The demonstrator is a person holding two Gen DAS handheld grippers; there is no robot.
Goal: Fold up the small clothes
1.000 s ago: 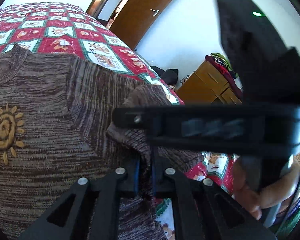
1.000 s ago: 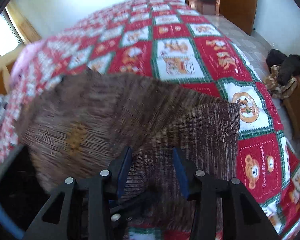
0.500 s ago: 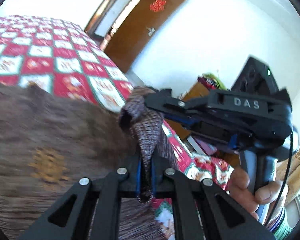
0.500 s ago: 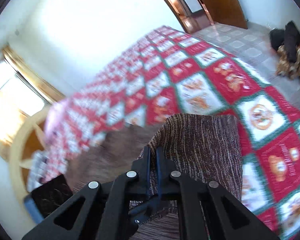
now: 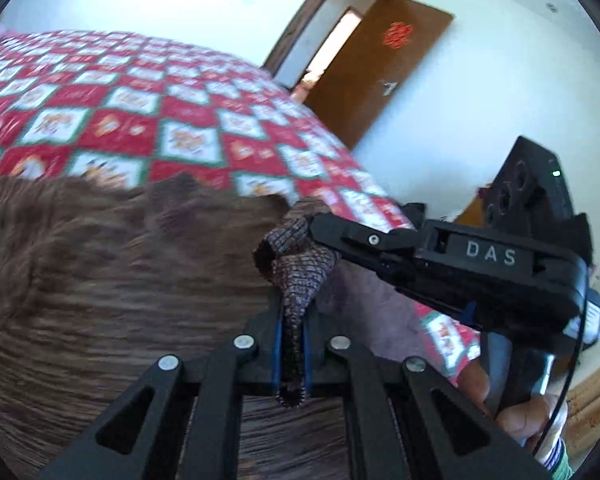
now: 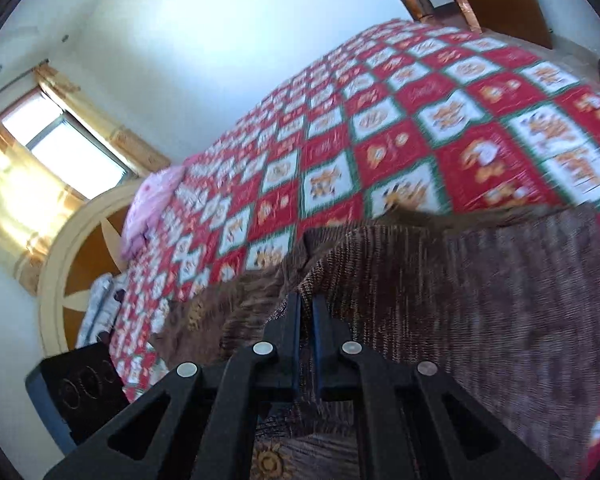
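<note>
A small brown striped knit sweater [image 5: 100, 264] with a yellow sun motif lies on the red, white and green quilt [image 5: 148, 120]. My left gripper [image 5: 292, 344] is shut on a raised fold of the sweater's edge. My right gripper [image 5: 320, 236], black and marked DAS, pinches the same fold just above and to the right. In the right wrist view my right gripper [image 6: 307, 320] is shut on the lifted sweater [image 6: 480, 292], which drapes to the right; the sun motif [image 6: 268, 460] shows below.
The quilt [image 6: 380, 140] covers the whole bed. A pink pillow [image 6: 152, 204] lies by the headboard under a curtained window. A brown door [image 5: 380, 76] stands open beyond the bed. A black box [image 6: 80, 392] sits at the left.
My right gripper has closed on the sweater's edge beside the left one. Both grippers have lifted the pinched fold up off the quilt and tilted upward.
</note>
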